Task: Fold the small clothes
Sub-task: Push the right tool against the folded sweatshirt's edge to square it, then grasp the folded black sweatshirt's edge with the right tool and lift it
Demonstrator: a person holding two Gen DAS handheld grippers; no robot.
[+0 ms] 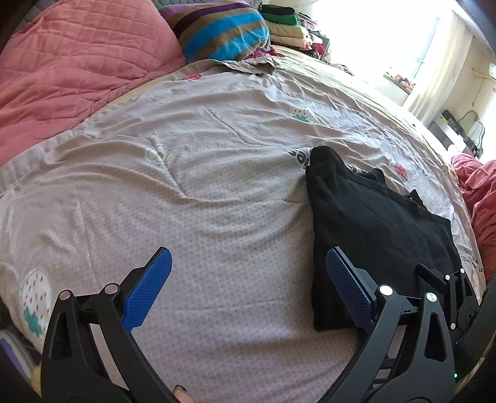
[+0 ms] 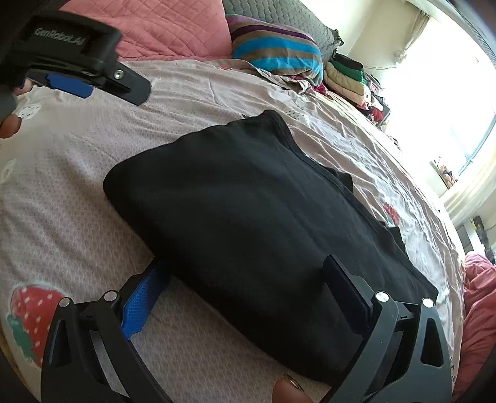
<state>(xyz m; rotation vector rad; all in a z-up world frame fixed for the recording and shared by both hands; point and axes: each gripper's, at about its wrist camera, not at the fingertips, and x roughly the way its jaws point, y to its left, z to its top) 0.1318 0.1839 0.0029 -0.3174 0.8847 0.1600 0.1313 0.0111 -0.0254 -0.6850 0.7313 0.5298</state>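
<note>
**Black garment lies folded on bed as both grippers hang open**

A folded black garment lies flat on the bedsheet, a pale grey-pink cloth printed with strawberries and small cartoon motifs. In the right wrist view the garment fills the middle of the frame, its rounded folded edge toward the left and looser layered edges trailing off to the right.

The right gripper sits low at the garment's near edge with its fingers spread wide. Its left blue pad rests on the sheet just beside the fold, while the right finger stands over the black cloth. Nothing is pinched between them. A fingertip of the person shows at the bottom edge of that view.

The left gripper hovers over bare sheet to the left of the garment, fingers likewise spread apart, gripping nothing. Its right pad stands just in front of the garment's near left corner; whether it touches cannot be told. The same gripper appears in the upper left corner of the right wrist view, held above the sheet.

At the head of the bed lie a pink quilt and a striped pillow. Beyond them, a stack of folded clothes sits near a bright window.
</note>
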